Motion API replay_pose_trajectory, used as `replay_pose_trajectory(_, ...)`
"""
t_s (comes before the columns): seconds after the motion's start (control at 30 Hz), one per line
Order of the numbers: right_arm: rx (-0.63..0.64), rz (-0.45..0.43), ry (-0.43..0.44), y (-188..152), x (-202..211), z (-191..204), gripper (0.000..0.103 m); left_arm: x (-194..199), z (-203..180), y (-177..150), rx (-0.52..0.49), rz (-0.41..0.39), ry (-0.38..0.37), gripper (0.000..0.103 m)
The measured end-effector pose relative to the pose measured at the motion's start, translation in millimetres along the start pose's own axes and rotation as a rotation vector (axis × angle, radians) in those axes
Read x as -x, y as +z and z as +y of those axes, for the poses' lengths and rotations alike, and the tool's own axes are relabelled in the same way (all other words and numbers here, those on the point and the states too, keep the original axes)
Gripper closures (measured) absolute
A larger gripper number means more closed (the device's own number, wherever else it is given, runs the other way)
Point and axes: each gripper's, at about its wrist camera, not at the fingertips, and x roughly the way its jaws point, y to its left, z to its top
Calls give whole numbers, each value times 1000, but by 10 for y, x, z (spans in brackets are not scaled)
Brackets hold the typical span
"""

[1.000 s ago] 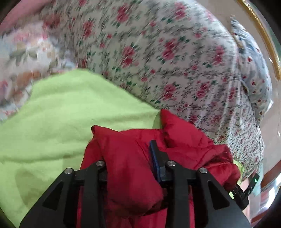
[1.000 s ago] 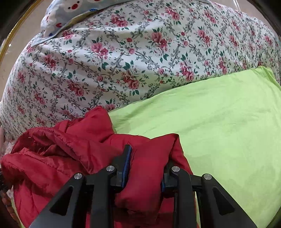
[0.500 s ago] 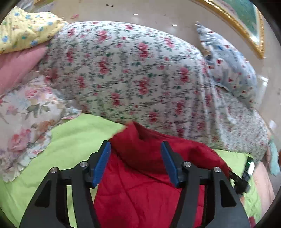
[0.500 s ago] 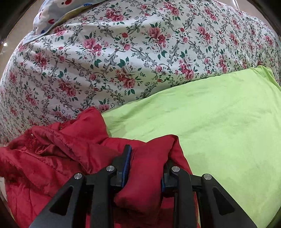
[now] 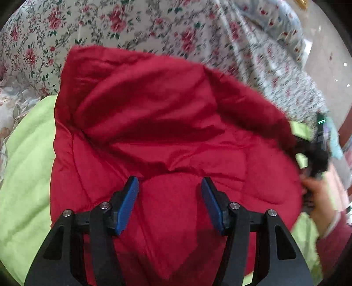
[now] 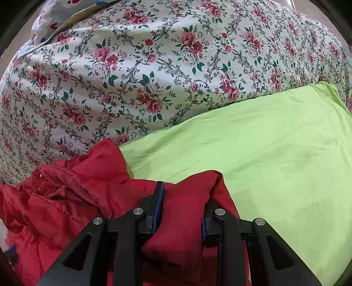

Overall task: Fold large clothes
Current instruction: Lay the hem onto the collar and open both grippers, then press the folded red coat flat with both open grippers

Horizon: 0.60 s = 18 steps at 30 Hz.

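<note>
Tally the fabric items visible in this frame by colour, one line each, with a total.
Red: 1, the quilted jacket, pinched by the right gripper
Lime green: 1, the sheet under it
Floral white with red roses: 1, the bedspread
Pale blue patterned: 1, the pillow
Total: 4

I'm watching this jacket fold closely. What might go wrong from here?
The left gripper is open, so only the right gripper pinches the red jacket; the puffy fabric may slip out. The loose folded flap may spring open. The jacket could drag and bunch the green sheet.
</note>
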Motion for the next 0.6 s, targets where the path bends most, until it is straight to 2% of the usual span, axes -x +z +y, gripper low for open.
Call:
replay_pose_trajectory(0.07, -11, -18, 19, -1, 113, 10, 73, -100, -3, -35, -4, 4, 24, 44)
replay_pose_trajectory(0.17, -35, -67, 52, -27, 432, 24, 59, -155, -43, -53, -12, 0, 50, 44)
replay_pose_trajectory(0.33, 39, -185, 127, -203, 1079, 212, 24, -180, -52, -34, -2, -6, 68, 43)
replay_pose_trajectory(0.37, 85, -174, 161, -262, 1155, 311, 22, -177, -58, -32, -4, -7, 78, 43)
replay_pose_trajectory(0.47, 247, -55, 241, -448, 1132, 626, 22, -192, -53, -66, -7, -8, 98, 42)
replay_pose_trajectory(0.53, 320, 18, 244, -566, 1029, 775, 22, -202, -63, -66, -5, -7, 109, 42)
replay_pose_trajectory(0.6, 372, 86, 205, -642, 838, 871, 22, -201, -62, -66, 1, -6, 111, 42)
